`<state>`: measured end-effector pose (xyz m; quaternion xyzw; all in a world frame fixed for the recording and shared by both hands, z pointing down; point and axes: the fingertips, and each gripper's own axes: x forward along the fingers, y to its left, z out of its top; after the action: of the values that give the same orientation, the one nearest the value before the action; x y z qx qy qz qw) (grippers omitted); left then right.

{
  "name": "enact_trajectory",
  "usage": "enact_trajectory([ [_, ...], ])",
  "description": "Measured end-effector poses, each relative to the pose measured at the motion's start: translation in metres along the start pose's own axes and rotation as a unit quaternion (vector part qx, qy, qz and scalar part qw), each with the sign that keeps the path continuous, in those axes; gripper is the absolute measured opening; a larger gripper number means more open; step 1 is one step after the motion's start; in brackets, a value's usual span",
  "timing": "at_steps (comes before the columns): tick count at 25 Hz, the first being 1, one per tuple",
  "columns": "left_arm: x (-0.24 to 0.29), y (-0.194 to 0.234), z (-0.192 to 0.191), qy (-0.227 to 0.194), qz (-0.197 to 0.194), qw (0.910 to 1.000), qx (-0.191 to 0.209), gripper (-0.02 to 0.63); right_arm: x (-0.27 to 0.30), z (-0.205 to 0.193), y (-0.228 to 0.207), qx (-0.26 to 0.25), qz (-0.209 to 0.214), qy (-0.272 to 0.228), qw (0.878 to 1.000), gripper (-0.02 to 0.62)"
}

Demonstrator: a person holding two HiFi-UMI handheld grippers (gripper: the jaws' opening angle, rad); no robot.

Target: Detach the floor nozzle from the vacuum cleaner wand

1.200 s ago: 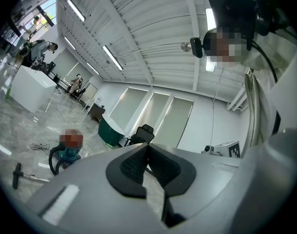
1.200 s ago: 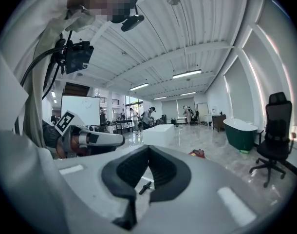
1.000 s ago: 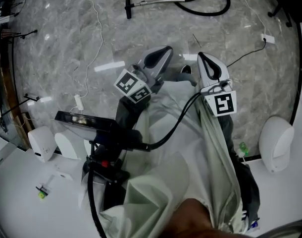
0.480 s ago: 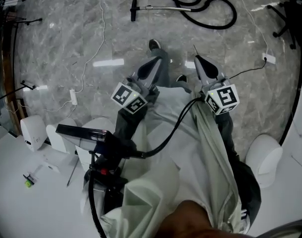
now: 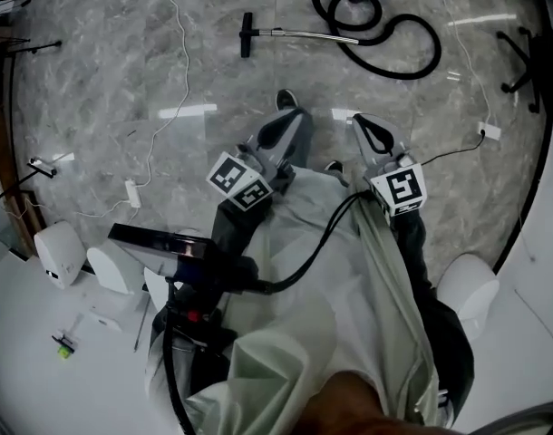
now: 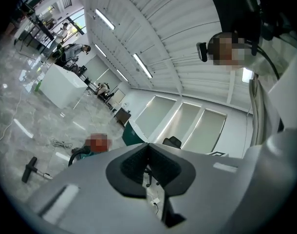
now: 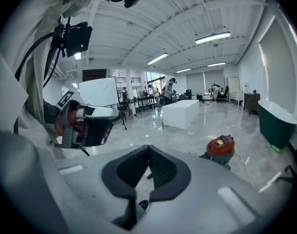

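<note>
Far ahead of L tongs (image 5: pixel 299 114), R tongs (image 5: pixel 357 119): floor nozzle (image 5: pixel 246 34) on wand (image 5: pixel 305 33).

- Floor (image 5: pixel 222 75) between the person's shoe (image 5: pixel 286 101) and the wand (image 5: pixel 304 33): bare marble, open passage.
- Floor nozzle (image 5: pixel 246 34): clear floor on every side.
- Hose (image 5: pixel 399 51) loops at the wand's right end and crowds that side.
- White cable (image 5: pixel 179 53) trails down the floor left of the nozzle, apart from it.
- Chair base (image 5: pixel 521 53) stands at the far right edge, with a black cable (image 5: pixel 453 148) on the floor below it.
</note>
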<state>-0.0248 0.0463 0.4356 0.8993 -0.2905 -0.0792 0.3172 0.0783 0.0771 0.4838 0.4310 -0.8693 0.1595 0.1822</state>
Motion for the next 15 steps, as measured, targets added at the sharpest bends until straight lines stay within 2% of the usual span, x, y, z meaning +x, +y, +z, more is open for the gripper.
enact_trajectory([
  [3,0.014,0.048,0.032,0.016,0.003,0.9998,-0.015,-0.008,0.061,0.017,-0.016,0.026,0.017,0.01,0.999,0.0],
  [6,0.023,0.095,0.056,0.021,0.019,0.9995,-0.014,-0.008,0.117,0.031,-0.029,0.105,0.059,-0.01,0.993,0.0],
  [7,0.024,0.108,0.06,0.018,0.029,0.9993,-0.014,-0.008,0.132,0.032,-0.033,0.115,0.065,-0.011,0.991,0.0],
  [9,0.025,0.129,0.063,0.017,0.047,0.9986,-0.018,-0.008,0.157,0.026,-0.04,0.095,0.067,0.004,0.993,0.011],
  [10,0.027,0.14,0.062,0.018,0.056,0.9981,-0.021,-0.008,0.171,0.019,-0.044,0.078,0.071,0.019,0.994,0.044],
  [11,0.03,0.153,0.058,0.018,0.064,0.9975,-0.025,-0.008,0.187,0.01,-0.049,0.062,0.078,0.038,0.994,0.104],
  [12,0.034,0.168,0.051,0.019,0.074,0.9966,-0.031,-0.008,0.204,-0.004,-0.056,0.046,0.087,0.059,0.993,0.149],
  [15,0.039,0.224,0.011,0.023,0.118,0.9914,-0.052,-0.008,0.263,-0.068,-0.085,-0.004,0.103,0.126,0.987,0.19],
])
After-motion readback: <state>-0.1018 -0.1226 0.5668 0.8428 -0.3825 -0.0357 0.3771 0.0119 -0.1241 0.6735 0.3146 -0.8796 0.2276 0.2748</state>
